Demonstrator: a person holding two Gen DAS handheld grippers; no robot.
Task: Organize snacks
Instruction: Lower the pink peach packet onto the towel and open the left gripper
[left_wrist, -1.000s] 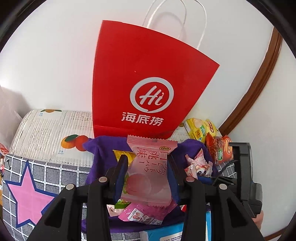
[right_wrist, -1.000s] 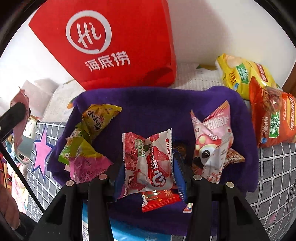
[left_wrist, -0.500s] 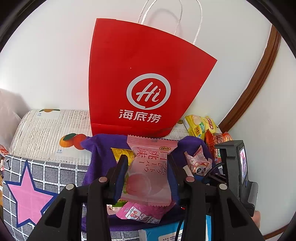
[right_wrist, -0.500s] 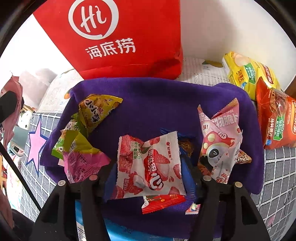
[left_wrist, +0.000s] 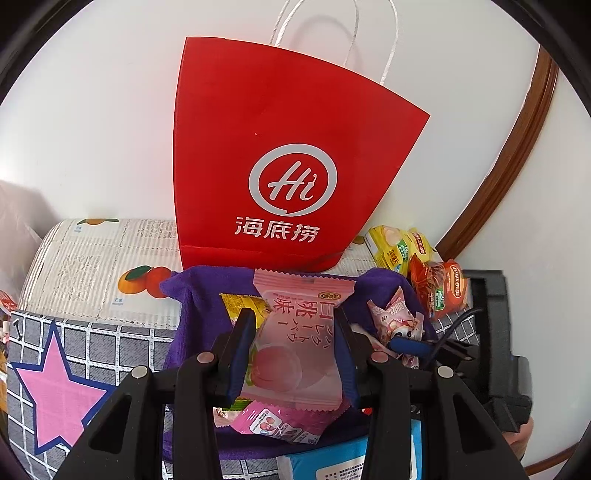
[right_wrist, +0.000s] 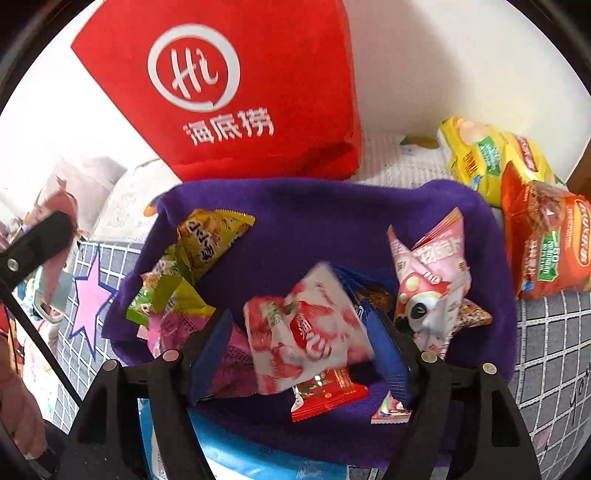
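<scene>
Right gripper (right_wrist: 299, 347) opening, strawberry packet (right_wrist: 308, 330) tipping free (blurred)

The strawberry packet (right_wrist: 310, 328) is motion-blurred, its print unreadable.

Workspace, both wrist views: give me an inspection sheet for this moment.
Surface: checked cloth with a pink star.
Job's things: purple basket holding mixed snack packets.
Clutter: red paper bag behind the basket; yellow packet and orange packet beside it.
Grippers: left gripper shut on pink peach packet; right gripper opening, strawberry packet blurred, loose between its jaws.
Cables: black cable by the right gripper.
Surroundings: white wall, brown trim.
</scene>
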